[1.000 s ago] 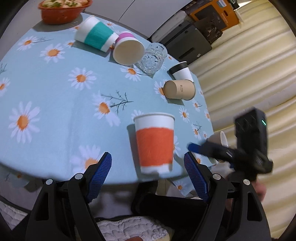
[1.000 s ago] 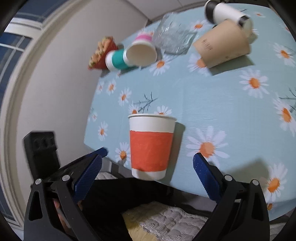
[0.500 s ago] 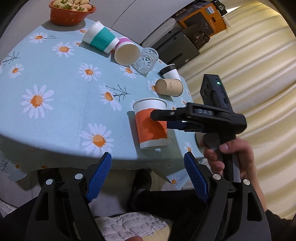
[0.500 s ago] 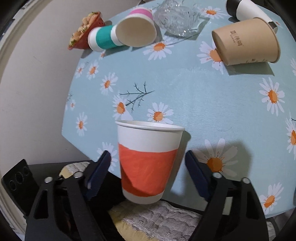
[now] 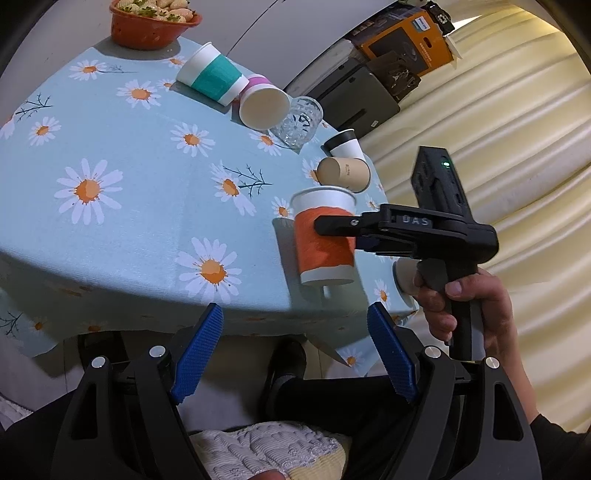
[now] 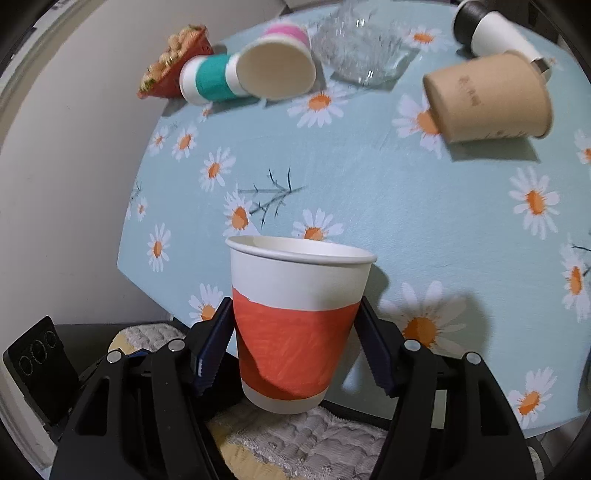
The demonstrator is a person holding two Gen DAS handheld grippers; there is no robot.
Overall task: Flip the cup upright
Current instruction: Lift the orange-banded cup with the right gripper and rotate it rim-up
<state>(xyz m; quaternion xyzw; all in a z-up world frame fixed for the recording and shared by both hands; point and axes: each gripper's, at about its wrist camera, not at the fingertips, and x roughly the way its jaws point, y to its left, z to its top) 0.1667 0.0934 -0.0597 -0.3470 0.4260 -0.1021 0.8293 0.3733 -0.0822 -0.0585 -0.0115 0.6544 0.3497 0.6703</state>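
Note:
An orange-and-white paper cup (image 6: 295,321) stands upright, mouth up, at the near edge of the daisy tablecloth (image 6: 388,192). My right gripper (image 6: 295,347) is shut on its orange band, a blue pad on each side. In the left wrist view the cup (image 5: 325,240) shows with the right gripper (image 5: 334,232) reaching in from the right. My left gripper (image 5: 295,347) is open and empty, below the table edge and short of the cup.
Several cups lie on their sides at the far side: a teal one (image 5: 212,78), a pink one (image 5: 263,105), a brown one (image 5: 343,174) and a black-topped white one (image 5: 345,147). A glass tumbler (image 5: 300,122) and an orange food bowl (image 5: 153,23) stand there too.
My right gripper has moved in and closed on the orange cup, which stays upright. My left gripper has drawn back from the cup and stays open.

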